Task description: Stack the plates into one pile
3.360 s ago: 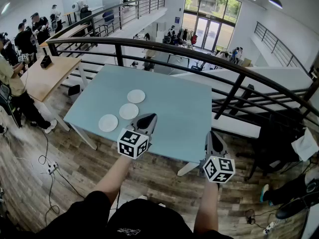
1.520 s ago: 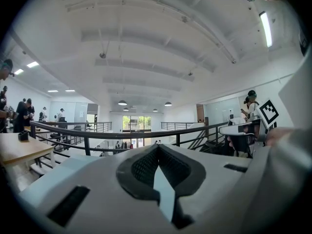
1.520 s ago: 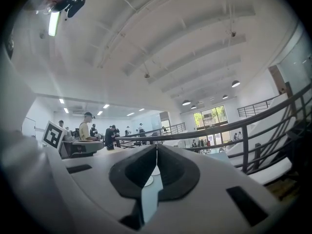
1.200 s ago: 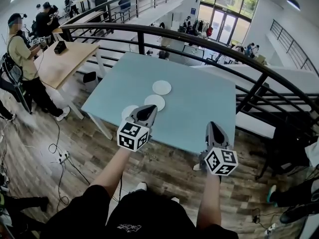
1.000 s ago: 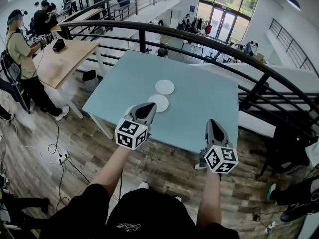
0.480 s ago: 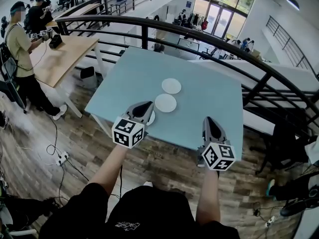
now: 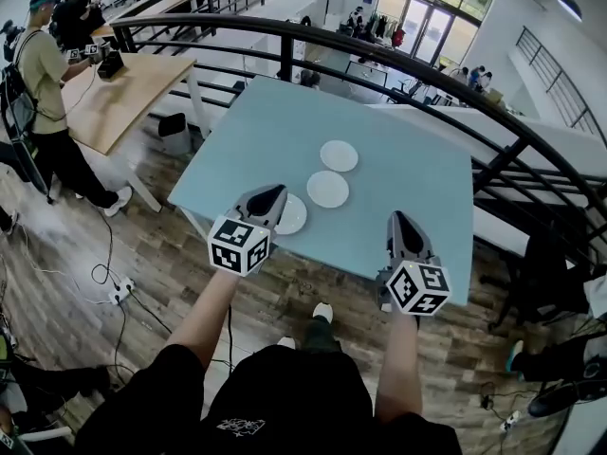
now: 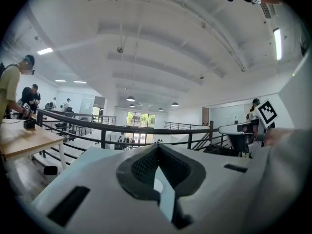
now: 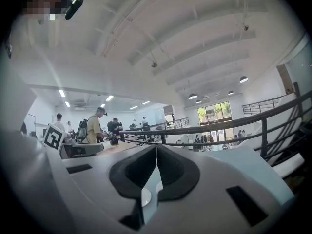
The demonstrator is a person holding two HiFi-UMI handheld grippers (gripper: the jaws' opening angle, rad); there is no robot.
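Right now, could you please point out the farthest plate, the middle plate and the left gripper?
farthest plate [image 7: 339, 155], head view, centre of its face.
middle plate [image 7: 327, 189], head view, centre of its face.
left gripper [image 7: 273, 192], head view, midway between its shut fingertips.

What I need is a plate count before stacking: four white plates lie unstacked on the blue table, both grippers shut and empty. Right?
Three plates, not four. The head view shows the far plate, the middle plate and the near plate, partly behind the left gripper. The rest holds: unstacked on the blue table, left gripper and right gripper shut and empty.
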